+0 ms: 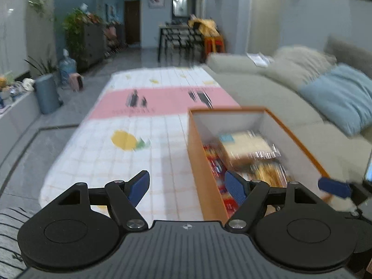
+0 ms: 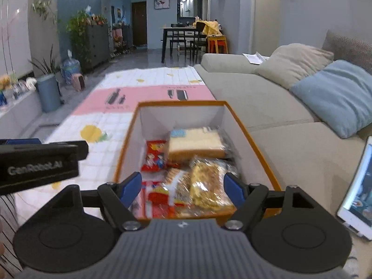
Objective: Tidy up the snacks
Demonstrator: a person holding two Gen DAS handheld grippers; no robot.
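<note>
One orange box (image 2: 253, 144) of snacks sits on a checked mat (image 2: 102, 121), with two grippers released and empty above it.
Left gripper (image 1: 188, 189) and right gripper (image 2: 182, 189) both gape wide. Inside lie one bread pack (image 2: 195, 143), two red packets (image 2: 154, 154) and two clear cookie packs (image 2: 209, 186). One grey sofa (image 2: 267, 97) holds two cushions (image 2: 334, 93); one tablet (image 2: 358, 193) stands right.

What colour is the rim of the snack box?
Orange; the snack box has white inner walls. Clearest in the right wrist view.

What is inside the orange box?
The orange box holds a wrapped bread slice, a red snack packet and golden snack bags. Anything under these packets is covered, and the near corners are hidden.
</note>
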